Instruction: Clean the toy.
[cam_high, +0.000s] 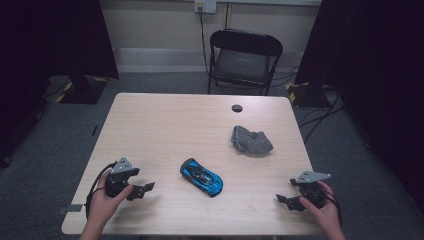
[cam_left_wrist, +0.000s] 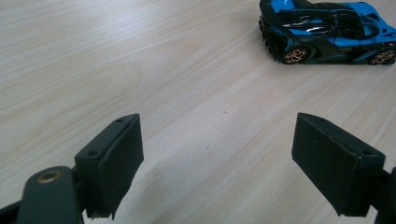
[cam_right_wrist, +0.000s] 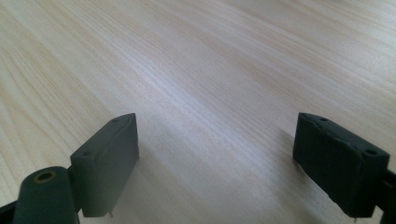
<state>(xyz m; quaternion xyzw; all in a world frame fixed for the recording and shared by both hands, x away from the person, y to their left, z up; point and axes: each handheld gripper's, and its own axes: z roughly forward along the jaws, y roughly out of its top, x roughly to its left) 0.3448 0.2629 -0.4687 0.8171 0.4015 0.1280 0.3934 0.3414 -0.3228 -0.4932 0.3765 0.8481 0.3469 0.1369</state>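
1. Both grippers, your left gripper (cam_high: 145, 189) and right gripper (cam_high: 283, 200), rest near you with jaws apart, holding nothing.
2. Between them lies the blue toy car (cam_high: 201, 177), angled on the table (cam_high: 165, 125).
3. Approach it squarely across its narrow sides.

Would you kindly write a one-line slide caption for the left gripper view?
Left gripper open above the table, with the blue toy car ahead.
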